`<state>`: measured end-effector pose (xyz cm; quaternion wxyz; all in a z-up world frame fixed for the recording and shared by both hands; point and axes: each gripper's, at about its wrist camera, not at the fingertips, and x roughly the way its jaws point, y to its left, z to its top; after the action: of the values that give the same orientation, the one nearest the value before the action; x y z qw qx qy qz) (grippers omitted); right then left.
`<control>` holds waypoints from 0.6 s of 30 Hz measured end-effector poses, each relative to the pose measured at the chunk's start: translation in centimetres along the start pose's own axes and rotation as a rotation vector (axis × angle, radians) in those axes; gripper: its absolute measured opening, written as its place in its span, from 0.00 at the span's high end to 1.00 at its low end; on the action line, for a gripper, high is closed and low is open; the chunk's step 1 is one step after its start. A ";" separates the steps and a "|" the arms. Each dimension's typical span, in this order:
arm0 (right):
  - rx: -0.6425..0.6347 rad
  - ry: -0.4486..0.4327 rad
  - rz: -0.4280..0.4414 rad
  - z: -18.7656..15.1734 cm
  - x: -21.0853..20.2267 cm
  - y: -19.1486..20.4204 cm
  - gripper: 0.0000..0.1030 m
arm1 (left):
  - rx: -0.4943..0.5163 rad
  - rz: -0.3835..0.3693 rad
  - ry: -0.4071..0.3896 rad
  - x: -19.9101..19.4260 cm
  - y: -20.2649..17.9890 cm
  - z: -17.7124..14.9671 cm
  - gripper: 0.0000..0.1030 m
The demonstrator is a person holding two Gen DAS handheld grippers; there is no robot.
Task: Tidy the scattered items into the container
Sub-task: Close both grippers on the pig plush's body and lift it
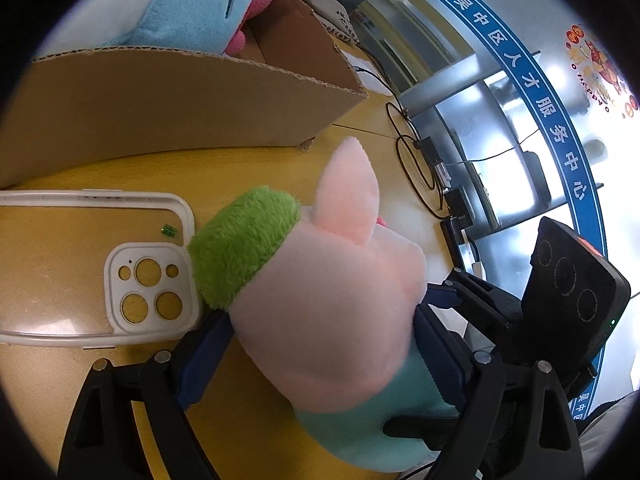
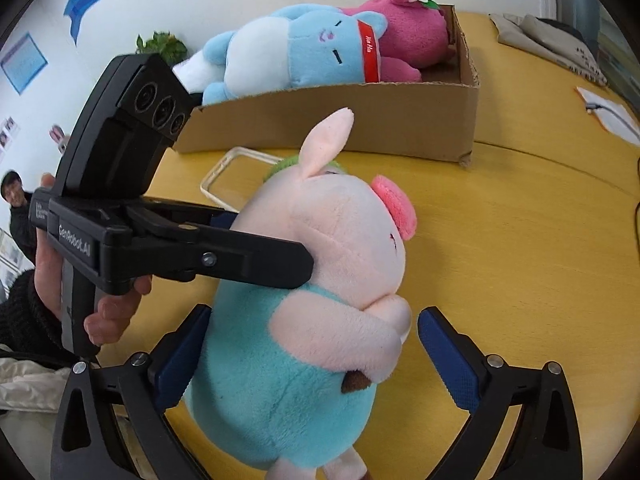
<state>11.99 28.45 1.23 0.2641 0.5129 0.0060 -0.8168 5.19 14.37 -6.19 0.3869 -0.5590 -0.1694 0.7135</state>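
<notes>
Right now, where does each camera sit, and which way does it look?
Left wrist: on the left gripper, looking down past the pig plush at the phone case; the right gripper's body shows.
Right wrist: on the right gripper, facing the cardboard box; the left gripper and a hand show.
Shared: pig, box, case, table.

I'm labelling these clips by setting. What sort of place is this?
Probably an office or public service centre, not a home: a glass wall with a blue banner of Chinese lettering, notices on the white wall, and a long yellow table carrying cables.
</notes>
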 end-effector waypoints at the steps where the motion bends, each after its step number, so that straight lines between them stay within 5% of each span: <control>1: -0.014 0.010 -0.012 -0.1 -0.1 0.3 0.01 | -0.002 0.000 -0.002 0.0 0.0 -0.1 0.13; 6: -0.041 0.082 -0.003 -0.5 1.2 1.3 0.01 | -0.005 -0.001 -0.006 -0.1 0.2 -0.3 0.13; 13: -0.020 -0.006 0.015 -0.5 0.6 1.4 0.11 | 0.039 0.027 -0.035 -1.4 -0.8 -0.4 0.17; 18: -0.058 -0.089 0.042 -0.1 -0.9 1.8 0.13 | 0.144 0.117 -0.105 -3.4 -4.0 0.0 0.17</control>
<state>13.14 27.28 2.40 0.2959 0.4684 0.0073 -0.8325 6.95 14.41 -1.19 0.3745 -0.5006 -0.1047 0.7735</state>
